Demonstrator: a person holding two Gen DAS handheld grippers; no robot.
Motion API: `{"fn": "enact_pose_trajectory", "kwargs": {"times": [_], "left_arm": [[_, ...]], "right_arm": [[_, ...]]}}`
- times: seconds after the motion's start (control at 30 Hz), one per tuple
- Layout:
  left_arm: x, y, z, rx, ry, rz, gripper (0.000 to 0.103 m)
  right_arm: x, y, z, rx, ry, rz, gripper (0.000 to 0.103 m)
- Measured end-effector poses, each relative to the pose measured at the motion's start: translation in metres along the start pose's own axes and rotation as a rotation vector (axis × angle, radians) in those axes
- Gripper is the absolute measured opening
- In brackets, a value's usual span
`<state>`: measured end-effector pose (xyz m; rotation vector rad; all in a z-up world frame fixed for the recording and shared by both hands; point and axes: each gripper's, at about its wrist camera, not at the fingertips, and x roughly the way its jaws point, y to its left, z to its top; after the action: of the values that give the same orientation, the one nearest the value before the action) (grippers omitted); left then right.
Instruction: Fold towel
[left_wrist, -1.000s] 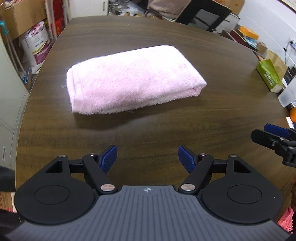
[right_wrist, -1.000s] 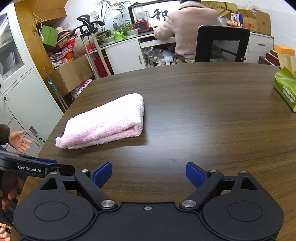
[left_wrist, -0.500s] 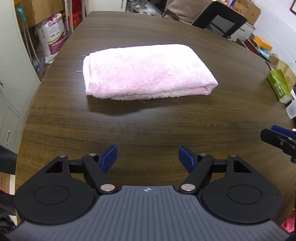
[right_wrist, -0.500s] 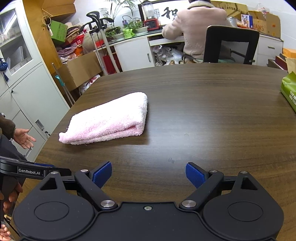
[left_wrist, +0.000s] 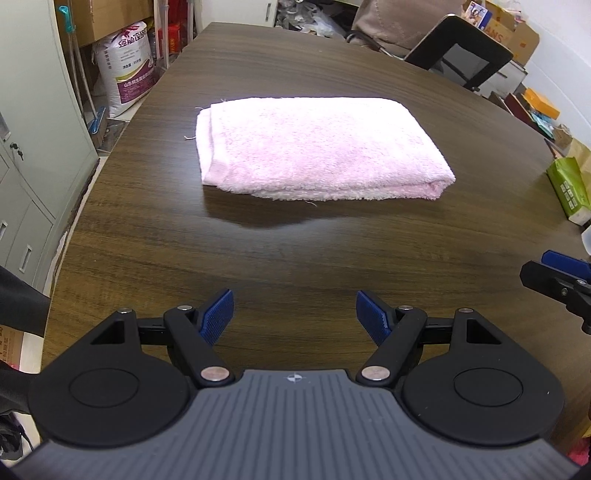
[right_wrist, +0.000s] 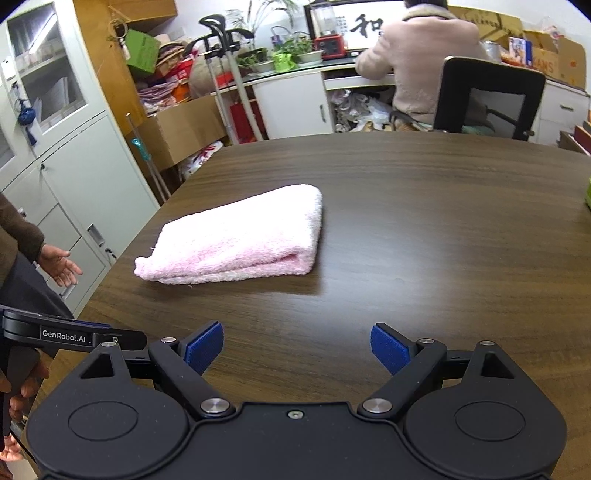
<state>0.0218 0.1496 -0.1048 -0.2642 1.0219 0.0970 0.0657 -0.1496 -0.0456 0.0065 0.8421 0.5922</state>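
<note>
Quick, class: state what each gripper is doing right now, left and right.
Left gripper: open, holding nothing, short of the pink towel.
Right gripper: open, holding nothing, over bare table.

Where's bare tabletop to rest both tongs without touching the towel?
Bare wood lies between the folded pink towel and the open left tongs, and the wide stretch right of the towel before the open right tongs. The right table edge is tighter: a green packet sits there.
</note>
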Motion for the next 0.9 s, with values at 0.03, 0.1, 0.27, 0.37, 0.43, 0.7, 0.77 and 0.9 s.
{"fn": "enact_pose_trajectory", "kwargs": {"times": [0.03, 0.1, 0.27, 0.37, 0.43, 0.7, 0.77, 0.9], "left_arm": [[0.0, 0.002, 0.001, -0.002, -0.002, 0.005, 0.073], [-0.001, 0.007, 0.004, -0.013, -0.007, 0.009, 0.073], [-0.003, 0.024, 0.013, -0.03, -0.021, 0.027, 0.073], [-0.003, 0.034, 0.017, -0.052, -0.028, 0.032, 0.073], [-0.002, 0.04, 0.019, -0.059, -0.031, 0.035, 0.073], [0.004, 0.065, 0.03, -0.116, -0.05, 0.049, 0.073], [0.005, 0.071, 0.032, -0.139, -0.053, 0.046, 0.073], [0.005, 0.083, 0.034, -0.181, -0.062, 0.048, 0.073]], "right_arm": [[0.001, 0.003, 0.002, -0.016, -0.001, 0.004, 0.087], [0.003, 0.009, 0.006, -0.046, -0.003, 0.01, 0.087], [0.01, 0.031, 0.023, -0.133, -0.036, 0.028, 0.087], [0.016, 0.045, 0.033, -0.165, -0.051, 0.033, 0.087], [0.021, 0.052, 0.038, -0.173, -0.054, 0.042, 0.087], [0.044, 0.082, 0.06, -0.257, -0.061, 0.035, 0.087], [0.053, 0.094, 0.068, -0.29, -0.052, 0.024, 0.087], [0.073, 0.113, 0.078, -0.314, -0.04, 0.029, 0.087]]}}
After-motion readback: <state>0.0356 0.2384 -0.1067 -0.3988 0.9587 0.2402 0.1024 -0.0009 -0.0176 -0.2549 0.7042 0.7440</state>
